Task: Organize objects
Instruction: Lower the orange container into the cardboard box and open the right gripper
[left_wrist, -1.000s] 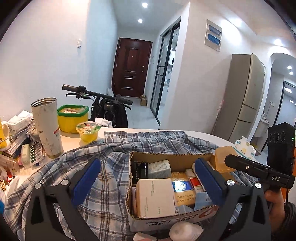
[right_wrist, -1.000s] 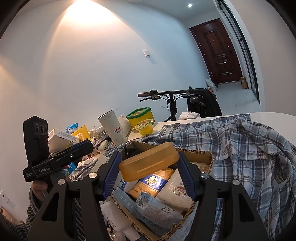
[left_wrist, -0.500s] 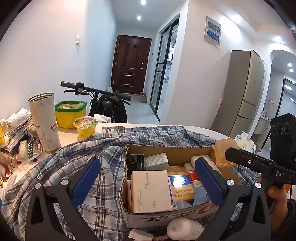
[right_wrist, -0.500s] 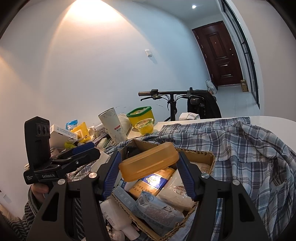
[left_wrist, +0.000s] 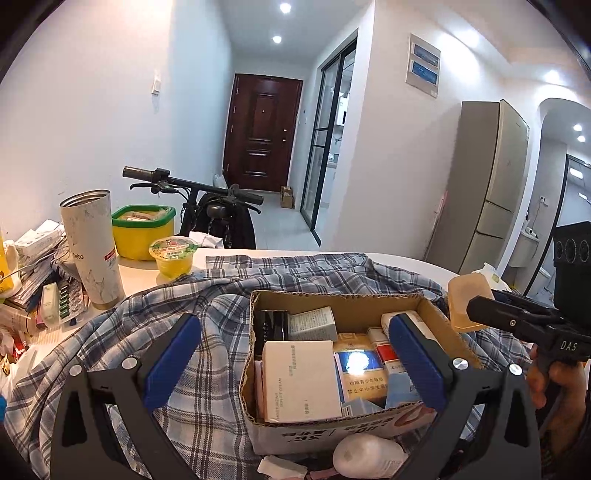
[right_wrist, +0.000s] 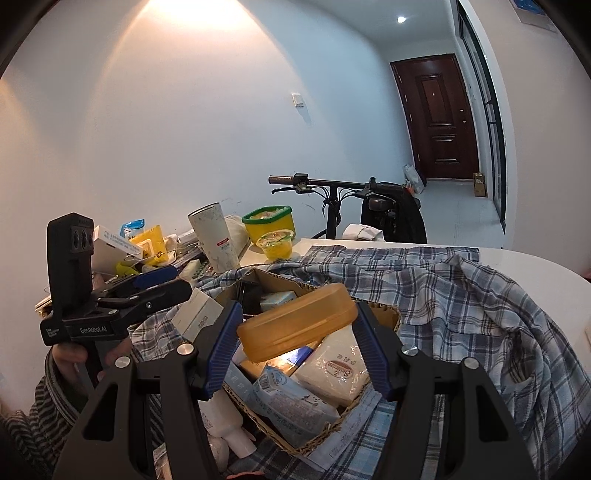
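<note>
1. Pinching an orange plastic case (right_wrist: 297, 328) by its two short ends, the right gripper (right_wrist: 297, 345) holds it in the air above an open cardboard box (right_wrist: 384, 318).
2. The case's long axis runs from pad to pad, with its right end tilted higher.
3. Only the right wrist view shows this grip and the case's full length; the left wrist view shows just one end of the case (left_wrist: 468, 303), past the box's right wall.
4. Only the left wrist view shows the left gripper (left_wrist: 295, 360) from behind: its jaws are spread wide and hold nothing, low over the box (left_wrist: 340, 304).
5. The box is packed with small cartons and sits on a plaid shirt (left_wrist: 207, 295) on the table (left_wrist: 136, 273).
</note>
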